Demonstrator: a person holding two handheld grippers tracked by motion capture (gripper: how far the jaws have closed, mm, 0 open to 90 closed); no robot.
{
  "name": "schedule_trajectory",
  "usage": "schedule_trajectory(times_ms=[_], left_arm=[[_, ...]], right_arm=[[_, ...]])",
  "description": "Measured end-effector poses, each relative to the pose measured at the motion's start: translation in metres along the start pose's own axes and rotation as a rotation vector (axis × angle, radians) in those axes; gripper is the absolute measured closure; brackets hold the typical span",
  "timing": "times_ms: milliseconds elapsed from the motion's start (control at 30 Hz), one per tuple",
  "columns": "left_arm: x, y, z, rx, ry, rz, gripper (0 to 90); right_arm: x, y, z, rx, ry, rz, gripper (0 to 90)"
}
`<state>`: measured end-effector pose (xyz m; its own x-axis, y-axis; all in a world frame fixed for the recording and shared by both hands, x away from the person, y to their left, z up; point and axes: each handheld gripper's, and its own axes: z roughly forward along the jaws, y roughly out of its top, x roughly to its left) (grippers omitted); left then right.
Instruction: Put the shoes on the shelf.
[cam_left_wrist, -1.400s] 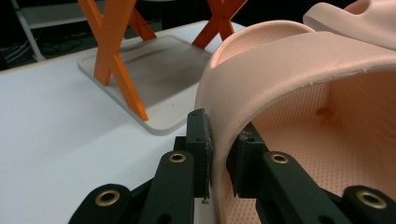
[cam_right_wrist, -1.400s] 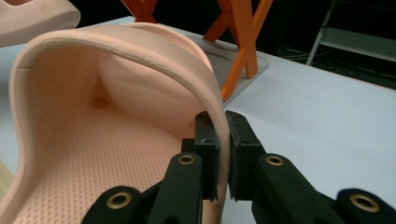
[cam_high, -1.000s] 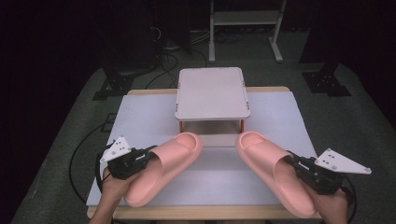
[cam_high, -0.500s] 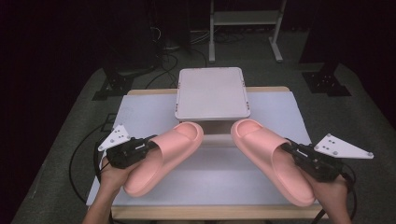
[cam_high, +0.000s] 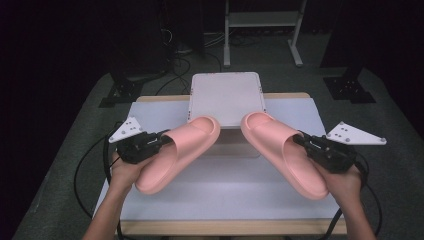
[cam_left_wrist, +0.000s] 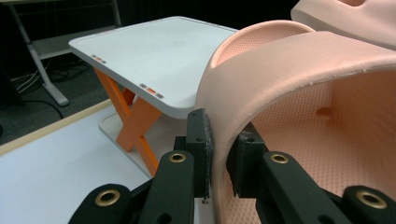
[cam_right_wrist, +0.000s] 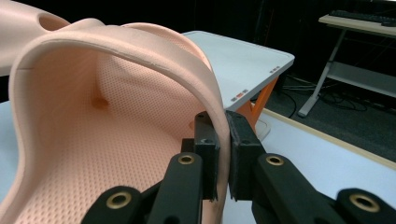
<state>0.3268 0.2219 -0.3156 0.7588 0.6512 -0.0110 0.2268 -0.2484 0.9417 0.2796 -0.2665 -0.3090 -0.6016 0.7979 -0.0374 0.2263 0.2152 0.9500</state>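
A person at a white-topped table (cam_high: 165, 115) holds a pair of pink foam slide sandals in the air, one in each hand-held black two-jaw gripper. The left gripper (cam_high: 159, 142) is clamped shut on the outer edge of the strap of the left pink foam slide sandal (cam_high: 177, 155); the left gripper view shows the two black pads (cam_left_wrist: 200, 140) pinching the strap wall from either side, one outside and one inside. The right gripper (cam_high: 302, 142) is likewise closed on the strap edge of the right pink foam slide sandal (cam_high: 285, 152), its pads (cam_right_wrist: 208, 140) pressing the thin foam between them.

Seen from the high view, the two sandals form a V that narrows away from the person. The left sandal's long axis runs from its heel, low and near the person's left hand (cam_high: 122, 170), up and to the right, toe end toward the small white shoe rack with orange crossed legs (cam_high: 225, 95). The right sandal mirrors it, heel near the right hand (cam_high: 345, 182), toe end pointing up and to the left at the same rack. Both toe ends overlap the rack's front edge in that view, well apart from each other.

The rack's flat white top (cam_left_wrist: 154, 51) lies bare beyond the left sandal's strap.
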Motion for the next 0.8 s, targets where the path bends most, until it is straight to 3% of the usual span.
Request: schedule_trajectory(times_ms=[300, 800], left_arm=[[0.014, 0.018, 0.013, 0.005, 0.025, -0.014, 79.8], [0.029, 0.04, 0.032, 0.015, 0.038, -0.016, 79.8]], right_arm=[[-0.003, 0.02, 0.024, 0.006, -0.015, -0.019, 83.8], [-0.011, 0.037, 0.059, 0.026, -0.019, -0.005, 83.7]])
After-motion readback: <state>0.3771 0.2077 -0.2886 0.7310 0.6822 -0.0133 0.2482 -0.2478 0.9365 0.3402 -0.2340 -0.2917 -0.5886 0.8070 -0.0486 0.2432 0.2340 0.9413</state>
